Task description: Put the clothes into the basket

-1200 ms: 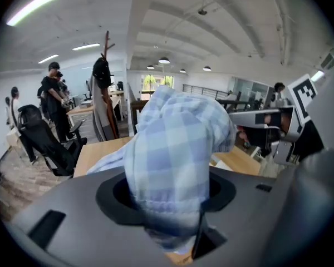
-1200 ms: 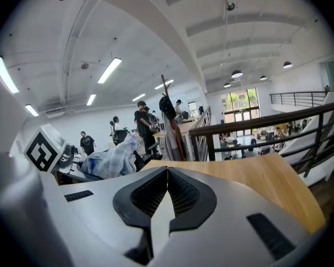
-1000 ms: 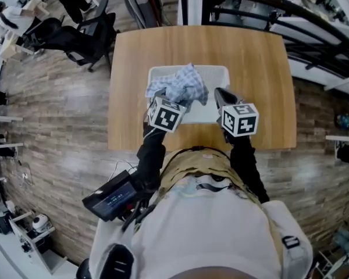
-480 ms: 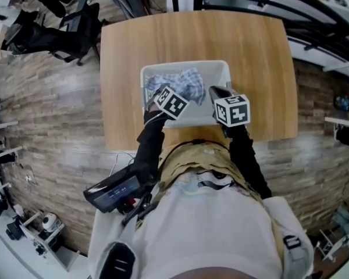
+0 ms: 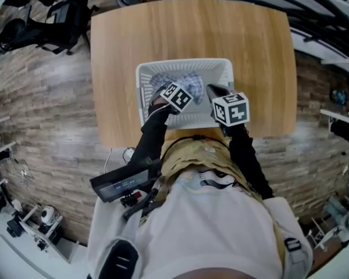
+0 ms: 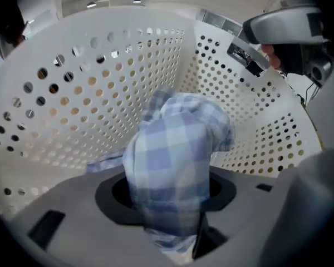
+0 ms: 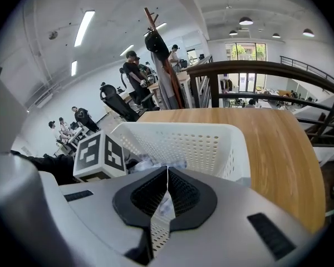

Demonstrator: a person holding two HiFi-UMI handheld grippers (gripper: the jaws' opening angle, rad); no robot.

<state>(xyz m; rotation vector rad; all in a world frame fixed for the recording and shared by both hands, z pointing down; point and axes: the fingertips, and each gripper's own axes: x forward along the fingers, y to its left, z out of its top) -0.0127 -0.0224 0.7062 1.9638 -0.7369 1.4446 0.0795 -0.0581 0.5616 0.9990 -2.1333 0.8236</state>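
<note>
A white perforated basket (image 5: pixel 225 70) stands on the wooden table (image 5: pixel 256 45). A blue checked cloth (image 5: pixel 190 79) lies inside it. My left gripper (image 5: pixel 164 88) reaches down into the basket and is shut on a bunch of this cloth (image 6: pixel 175 160), which hangs over the jaws, with the basket wall (image 6: pixel 100 93) close all round. My right gripper (image 5: pixel 210 89) hovers at the basket's near right rim, shut with nothing between its jaws. In the right gripper view its jaws (image 7: pixel 167 178) meet in front of the basket (image 7: pixel 206 143), with the left gripper's marker cube (image 7: pixel 98 154) beside them.
The table's front edge (image 5: pixel 180 139) runs just behind the basket, near the person's body. Office chairs (image 5: pixel 41 16) stand on the floor at the far left and a dark railing (image 7: pixel 267 71) runs along the right. People stand far off in the room (image 7: pixel 134 74).
My left gripper has gone down into the basket with the checked cloth, which earlier rose above the rim. The right gripper stayed beside the basket, shut.
</note>
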